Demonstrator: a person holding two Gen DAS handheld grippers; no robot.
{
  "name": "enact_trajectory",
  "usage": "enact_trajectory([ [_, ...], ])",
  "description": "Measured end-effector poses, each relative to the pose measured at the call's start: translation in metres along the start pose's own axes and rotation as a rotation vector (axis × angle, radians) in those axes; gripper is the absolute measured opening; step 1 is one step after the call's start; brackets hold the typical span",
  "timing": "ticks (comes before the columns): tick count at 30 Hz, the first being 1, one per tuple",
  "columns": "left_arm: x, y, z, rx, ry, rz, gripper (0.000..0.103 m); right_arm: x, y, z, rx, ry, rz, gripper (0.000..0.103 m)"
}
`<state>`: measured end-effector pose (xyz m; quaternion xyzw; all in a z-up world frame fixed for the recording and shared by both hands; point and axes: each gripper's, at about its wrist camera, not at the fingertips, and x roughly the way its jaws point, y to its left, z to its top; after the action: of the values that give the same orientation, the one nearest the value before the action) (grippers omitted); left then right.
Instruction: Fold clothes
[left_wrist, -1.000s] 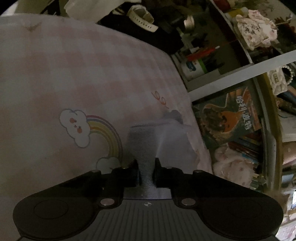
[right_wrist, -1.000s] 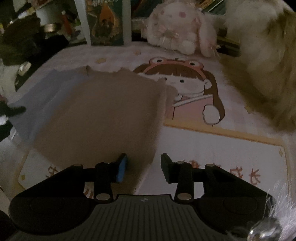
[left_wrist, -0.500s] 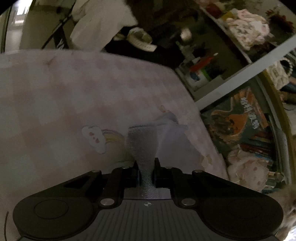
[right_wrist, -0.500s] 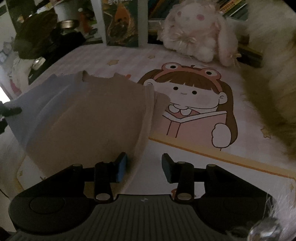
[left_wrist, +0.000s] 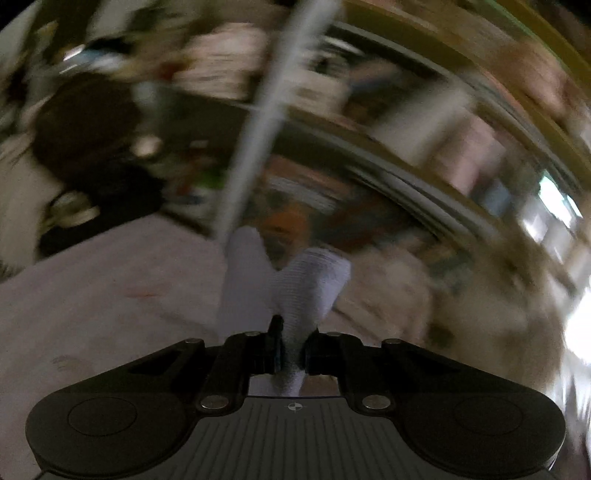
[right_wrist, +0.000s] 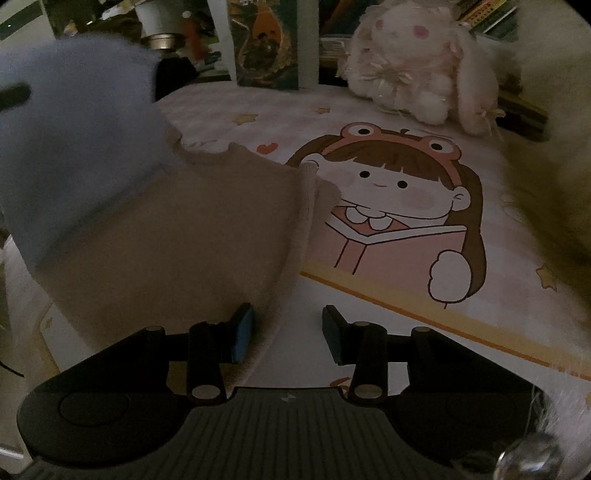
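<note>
A knitted garment, pale blue on one side and beige on the other, is the clothing here. In the blurred left wrist view, my left gripper is shut on a pale blue ribbed edge of the garment, held up off the pink bedsheet. From the right wrist camera, the blue part is raised at the left and the beige part lies flat on the sheet. My right gripper is open, with the beige edge beside its left finger.
A white plush rabbit sits at the far edge of the cartoon-girl sheet. Shelves with books and clutter stand behind. Something pale and furry fills the right side.
My left gripper has swung up fast with the blue edge, now facing the shelves. The blue part has risen high at the left of the right wrist view. My right gripper stays open.
</note>
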<state>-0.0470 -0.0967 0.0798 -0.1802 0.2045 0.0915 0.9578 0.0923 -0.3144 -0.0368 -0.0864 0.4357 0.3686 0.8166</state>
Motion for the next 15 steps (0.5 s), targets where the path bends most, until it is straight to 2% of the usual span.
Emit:
enact_trajectory([
  [2, 0.011, -0.030, -0.028, 0.177, 0.092, -0.003, 0.010, 0.000, -0.002, 0.000, -0.006, 0.000, 0.010, 0.038],
  [7, 0.043, -0.099, -0.107, 0.628, 0.338, 0.007, 0.022, 0.000, -0.008, 0.001, -0.004, 0.004, 0.042, 0.038],
  [8, 0.046, -0.107, -0.121, 0.707, 0.353, 0.013, 0.027, 0.000, -0.009, 0.002, -0.002, 0.006, 0.048, 0.038],
  [9, 0.045, -0.110, -0.130, 0.760, 0.349, 0.012, 0.037, 0.000, -0.010, 0.002, 0.000, 0.007, 0.055, 0.038],
  [10, 0.043, -0.112, -0.138, 0.803, 0.344, 0.005, 0.041, 0.000, -0.011, 0.002, 0.003, 0.009, 0.062, 0.038],
  [12, 0.043, -0.111, -0.139, 0.808, 0.345, -0.006, 0.044, -0.001, -0.014, 0.003, 0.019, 0.014, 0.073, 0.038],
  [15, 0.036, -0.104, -0.119, 0.680, 0.364, -0.061, 0.048, -0.005, -0.021, 0.004, 0.060, 0.013, 0.087, 0.040],
])
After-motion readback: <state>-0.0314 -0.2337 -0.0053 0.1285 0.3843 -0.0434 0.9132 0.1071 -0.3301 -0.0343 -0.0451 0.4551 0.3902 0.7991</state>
